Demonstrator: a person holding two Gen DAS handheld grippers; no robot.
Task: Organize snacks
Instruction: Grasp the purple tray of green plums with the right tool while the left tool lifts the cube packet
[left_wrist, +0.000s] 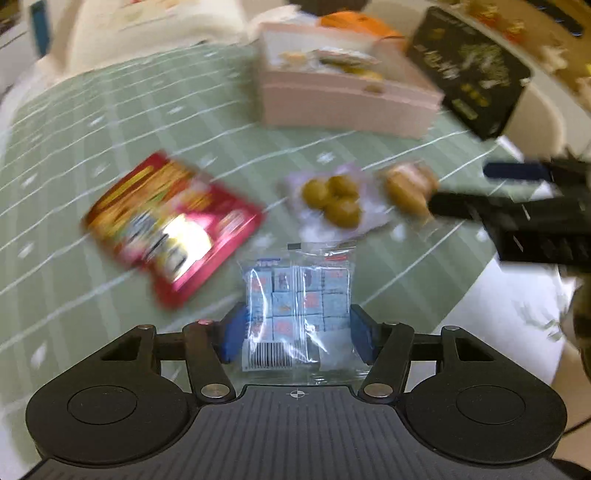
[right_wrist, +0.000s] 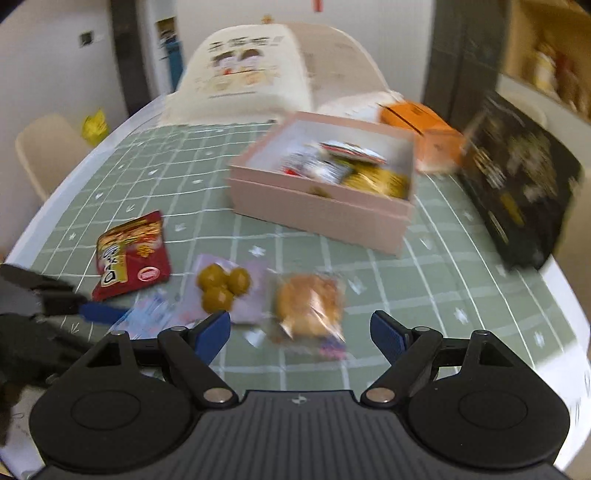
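My left claw (left_wrist: 295, 325) grips the clear candy packet (left_wrist: 297, 295); my right claw (right_wrist: 301, 334) is wide open, empty. I should carry the packet level into the pink box (left_wrist: 347, 99).

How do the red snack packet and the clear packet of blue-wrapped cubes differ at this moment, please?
The red snack packet is opaque and glossy; the clear packet of blue-wrapped cubes is see-through, showing a grid of small cubes. The red packet lies untouched on the green checked tablecloth, while the clear packet sits between the left gripper fingers. The red packet looks larger. Both are sealed snacks still outside the pink box.
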